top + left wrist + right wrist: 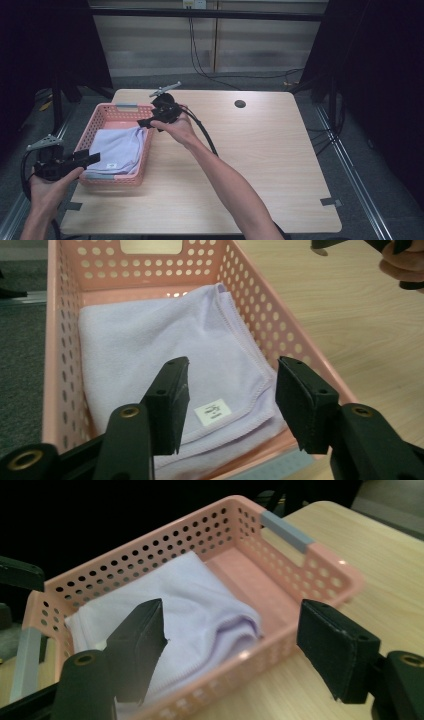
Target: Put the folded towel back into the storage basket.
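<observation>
Left gripper: the left gripper [92, 159] hangs at the near left corner of the pink perforated basket [98, 122], jaws apart with nothing between them. In the left gripper view its jaws frame the near edge of the folded lilac cloth [165, 335] from above without touching it.
Right gripper: the right gripper [146, 123] hovers over the basket's far right corner, jaws spread wide and empty. In the right gripper view the cloth's rumpled end lies below and beyond the pads.
Cloth: it lies folded in the basket, filling the near part of the floor, white label [213, 411] up near the front edge. The far strip of the basket's floor is bare. The end toward the right gripper is bunched rather than flat.
Basket: it stands on the left part of the desk [260, 165], a grey grip on each short end.
Step in hand: by my reading, the cloth is released into the basket and both hands are clearing away.
Doing it well: lift each gripper straight up before drawing back, so that no pad snags the hem or drags a fold over the rim. Keep the trailing cables off the basket wall, since it looks light enough to slide.
Risk: the bunched end could spring up toward the rim if brushed.
</observation>
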The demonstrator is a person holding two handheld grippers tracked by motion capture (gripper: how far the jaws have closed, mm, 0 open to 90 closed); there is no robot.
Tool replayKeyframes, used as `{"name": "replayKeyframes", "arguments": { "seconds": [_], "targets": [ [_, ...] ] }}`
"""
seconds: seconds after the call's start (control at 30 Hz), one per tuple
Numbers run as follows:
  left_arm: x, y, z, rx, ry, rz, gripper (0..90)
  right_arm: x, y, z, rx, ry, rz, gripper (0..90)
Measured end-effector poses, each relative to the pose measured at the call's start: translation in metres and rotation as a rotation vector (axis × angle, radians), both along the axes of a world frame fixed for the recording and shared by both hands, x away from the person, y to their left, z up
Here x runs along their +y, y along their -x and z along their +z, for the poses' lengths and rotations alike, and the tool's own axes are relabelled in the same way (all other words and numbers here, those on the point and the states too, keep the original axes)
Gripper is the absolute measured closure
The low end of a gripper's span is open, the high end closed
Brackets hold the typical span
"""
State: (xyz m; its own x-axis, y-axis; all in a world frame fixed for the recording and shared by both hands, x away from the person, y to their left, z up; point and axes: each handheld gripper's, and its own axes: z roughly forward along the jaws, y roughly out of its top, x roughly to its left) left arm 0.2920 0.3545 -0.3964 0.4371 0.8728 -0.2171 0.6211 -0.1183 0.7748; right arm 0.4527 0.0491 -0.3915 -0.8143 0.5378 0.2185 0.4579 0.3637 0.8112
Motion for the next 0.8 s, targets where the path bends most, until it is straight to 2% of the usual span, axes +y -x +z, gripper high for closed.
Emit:
{"name": "replayKeyframes", "arguments": {
  "seconds": [0.03, 0.17, 0.33, 0.43, 0.6, 0.7, 0.8],
  "targets": [
    [-0.005, 0.004, -0.001, 0.001, -0.001, 0.013, 44.7, -0.008, 0.003, 0.002, -0.003, -0.01, -0.001, 27.3],
    [-0.023, 0.011, -0.004, -0.008, -0.008, -0.011, 40.1, -0.038, 0.013, 0.007, -0.017, -0.025, -0.013, 28.0],
    [-0.048, 0.011, -0.004, -0.025, -0.002, -0.076, 38.7, -0.071, 0.026, 0.01, -0.029, -0.013, -0.028, 29.5],
    [-0.064, 0.008, -0.004, -0.031, 0.021, -0.11, 39.4, -0.092, 0.033, 0.011, -0.037, -0.02, -0.049, 30.1],
    [-0.094, 0.006, -0.007, -0.049, -0.003, -0.161, 42.1, -0.13, 0.048, 0.01, -0.05, -0.028, -0.084, 31.2],
    [-0.111, 0.005, -0.013, -0.043, 0.019, -0.182, 42.8, -0.151, 0.06, 0.007, -0.054, -0.017, -0.098, 31.4],
    [-0.128, 0.003, -0.019, -0.026, 0.006, -0.208, 42.7, -0.171, 0.072, 0.003, -0.048, 0.0, -0.108, 31.3]
  ]
}}
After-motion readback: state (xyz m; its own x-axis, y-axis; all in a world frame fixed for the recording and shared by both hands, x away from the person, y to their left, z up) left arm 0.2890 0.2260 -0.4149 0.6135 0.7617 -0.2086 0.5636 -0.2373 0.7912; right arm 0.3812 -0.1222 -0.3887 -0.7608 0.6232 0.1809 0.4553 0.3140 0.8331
